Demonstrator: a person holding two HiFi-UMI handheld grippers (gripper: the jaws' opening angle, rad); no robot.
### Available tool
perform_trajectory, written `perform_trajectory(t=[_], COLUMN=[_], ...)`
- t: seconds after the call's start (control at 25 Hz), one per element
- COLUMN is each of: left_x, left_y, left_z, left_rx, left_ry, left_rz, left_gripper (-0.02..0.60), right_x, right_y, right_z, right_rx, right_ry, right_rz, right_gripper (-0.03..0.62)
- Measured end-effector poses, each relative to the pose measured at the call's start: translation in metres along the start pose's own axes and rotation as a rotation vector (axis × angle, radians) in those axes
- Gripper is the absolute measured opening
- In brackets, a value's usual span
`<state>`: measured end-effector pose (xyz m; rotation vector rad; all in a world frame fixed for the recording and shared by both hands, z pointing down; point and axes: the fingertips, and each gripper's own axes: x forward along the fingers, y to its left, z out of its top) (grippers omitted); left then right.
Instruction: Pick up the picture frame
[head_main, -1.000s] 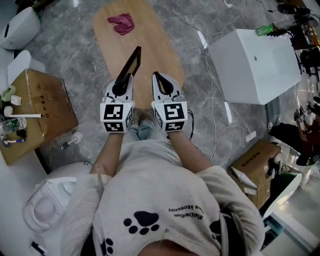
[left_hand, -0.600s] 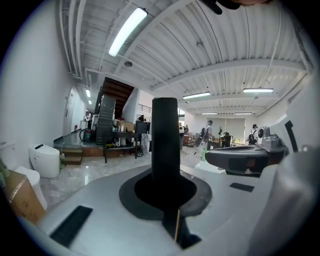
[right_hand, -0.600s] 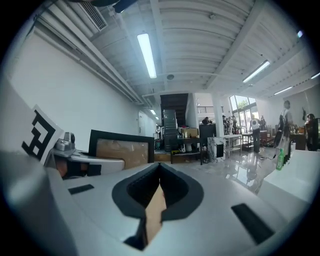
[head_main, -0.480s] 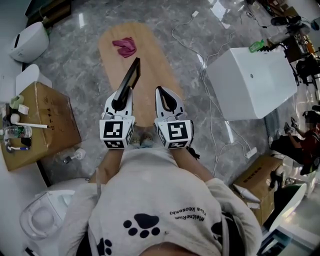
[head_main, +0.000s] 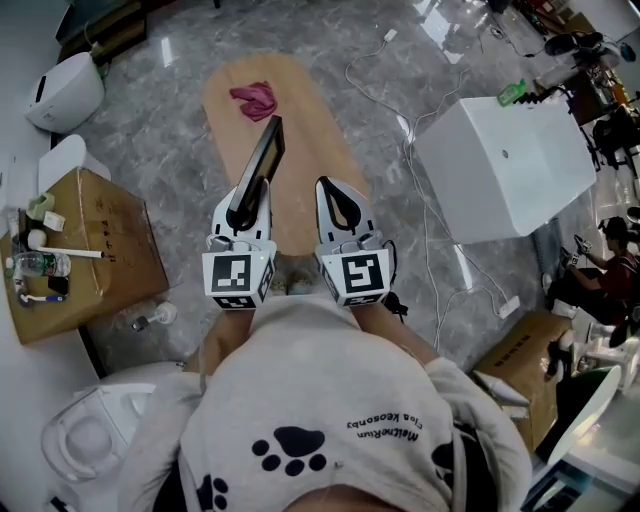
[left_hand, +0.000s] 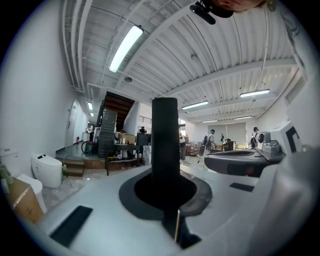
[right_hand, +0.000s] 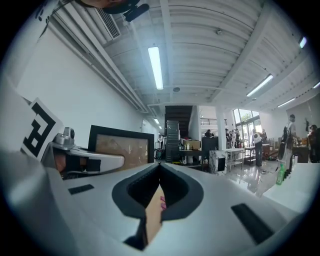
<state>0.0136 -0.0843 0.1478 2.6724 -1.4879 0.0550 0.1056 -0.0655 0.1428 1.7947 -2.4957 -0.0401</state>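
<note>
A black picture frame (head_main: 262, 160) is held edge-up above the oval wooden table (head_main: 300, 150), and my left gripper (head_main: 244, 190) is shut on its lower end. In the left gripper view the frame's dark edge (left_hand: 165, 135) rises straight up from between the closed jaws of that left gripper (left_hand: 167, 175). My right gripper (head_main: 326, 185) hangs just right of it, shut with nothing in it. In the right gripper view the frame (right_hand: 122, 145) shows its brown face at left, beside the closed right gripper (right_hand: 159, 167). A pink cloth (head_main: 256, 100) lies at the table's far end.
A big white box (head_main: 505, 150) stands to the right, with cables (head_main: 420, 140) on the marble floor beside it. A cardboard box (head_main: 85, 250) with small items is at left, another cardboard box (head_main: 510, 335) at lower right. People stand far off in the hall.
Both grippers have risen together and the frame has come up with the left one, now higher above the table. Both stay closed.
</note>
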Motion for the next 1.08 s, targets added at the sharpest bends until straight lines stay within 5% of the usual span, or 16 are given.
perform_trajectory(t=[1.08], left_x=[-0.013], left_y=[-0.008], left_z=[-0.003], left_rx=[0.019], left_ry=[-0.018], left_rz=[-0.047], left_gripper=[0.017], right_x=[-0.008], right_y=[0.022], right_z=[0.004], right_rx=[0.0], right_ry=[-0.018], right_rz=[-0.008], right_gripper=[0.008])
